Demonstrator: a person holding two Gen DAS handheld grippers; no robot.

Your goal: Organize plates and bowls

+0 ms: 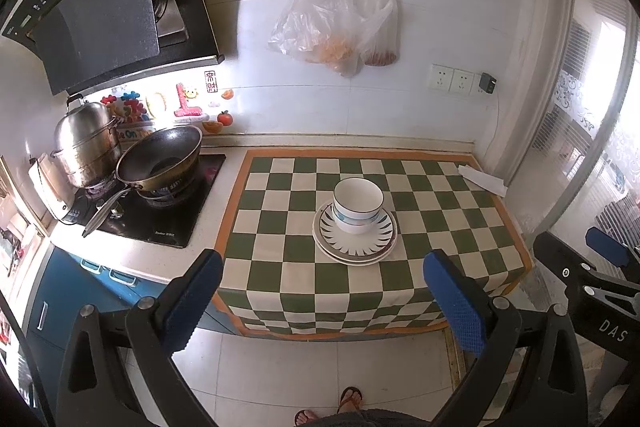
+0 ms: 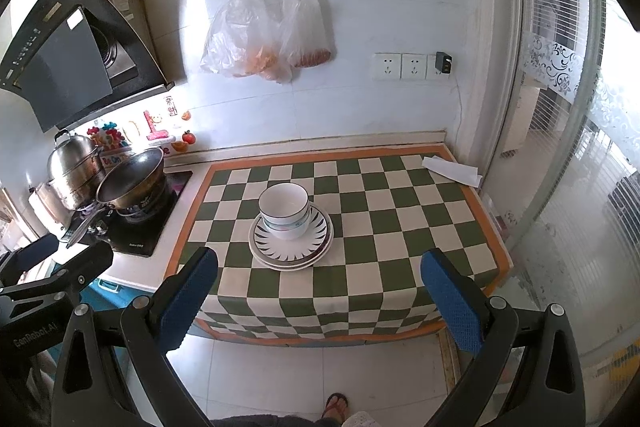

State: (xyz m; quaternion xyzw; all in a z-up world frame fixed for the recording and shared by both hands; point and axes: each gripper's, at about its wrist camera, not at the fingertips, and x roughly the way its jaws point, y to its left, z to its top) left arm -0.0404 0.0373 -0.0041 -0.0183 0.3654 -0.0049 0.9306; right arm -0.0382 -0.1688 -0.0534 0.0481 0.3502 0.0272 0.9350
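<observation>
Left hand-held gripper (image 1: 320, 303): I held it back from the bench, above the floor tiles, its two blue-padded fingers spread wide with nothing between them.
Right hand-held gripper (image 2: 318, 301): I held it the same way, fingers spread wide and empty, short of the bench edge; my left wrist view caught it at the far right (image 1: 592, 267).
Bowls (image 2: 285, 211): two white bowls with blue bands sat nested, upright, the upper one empty as far as I could see, resting in the middle of the plates.
Plates (image 2: 316, 251): they lay stacked flat under the bowls; the top one carried a ring of dark rays, and a darker rim showed beneath it. I could not tell the exact count.
Bench (image 2: 400, 227): a green and white checked cloth with an orange border covered it, and the stack stood near the middle of the cloth, well apart from both of my grippers.
Folded paper (image 2: 452, 169): it lay at the far right corner of the cloth, well apart from the stack.
Stove (image 1: 160, 211): it sat to the left of the cloth, carrying a dark wok (image 1: 160, 159) with its handle toward me and a steel steamer pot (image 1: 86, 143) just behind it.
Range hood (image 1: 104, 7): it hung over the stove.
Plastic bags (image 1: 332, 15): two hung from a wall rail above the bench, with orange and reddish contents.
Wall sockets (image 2: 402, 67): they were set to the right of the bags.
My foot (image 2: 336, 407): in a sandal, on the floor tiles below the grippers.
</observation>
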